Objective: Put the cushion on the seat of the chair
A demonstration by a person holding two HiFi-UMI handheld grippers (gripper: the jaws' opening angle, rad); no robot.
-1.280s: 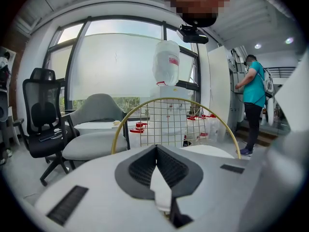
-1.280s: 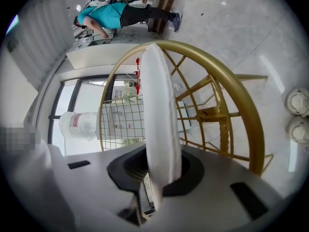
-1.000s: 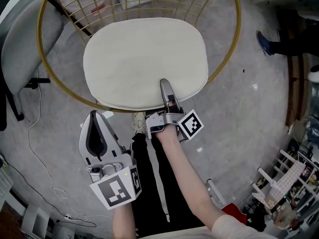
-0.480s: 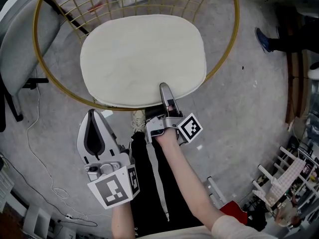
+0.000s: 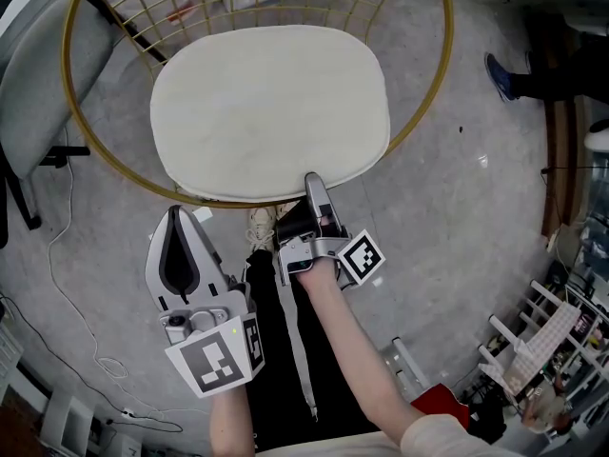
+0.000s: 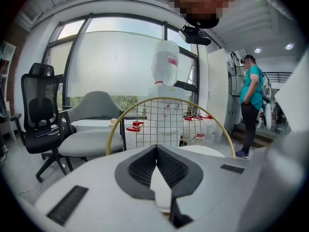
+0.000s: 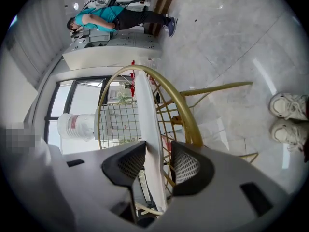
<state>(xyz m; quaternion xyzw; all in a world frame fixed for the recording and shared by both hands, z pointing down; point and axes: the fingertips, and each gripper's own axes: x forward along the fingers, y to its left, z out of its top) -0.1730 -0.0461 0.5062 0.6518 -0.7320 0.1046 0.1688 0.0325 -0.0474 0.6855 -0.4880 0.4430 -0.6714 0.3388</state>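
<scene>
The cream oval cushion (image 5: 269, 112) lies flat on the seat of the gold wire chair (image 5: 419, 122). My right gripper (image 5: 312, 181) is at the cushion's near edge, turned on its side. In the right gripper view its jaws are opening around the thin cushion edge (image 7: 145, 110); the far pad stands clear of it, beside the gold rim (image 7: 178, 105). My left gripper (image 5: 174, 219) hangs back at the lower left, shut and holding nothing. In the left gripper view its tips (image 6: 155, 149) meet, and the chair back (image 6: 166, 100) rises beyond them.
A grey chair (image 5: 38, 84) and a black office chair (image 6: 41, 110) stand to the left. A cable (image 5: 86, 350) trails over the floor. My own shoes (image 5: 262, 227) are under the seat's front. A person in teal (image 6: 252, 100) stands at the right, and a rack (image 5: 542, 350) at the lower right.
The right gripper has slid back toward me along the cushion's near edge and its jaws have spread apart. The left gripper has stayed where it was.
</scene>
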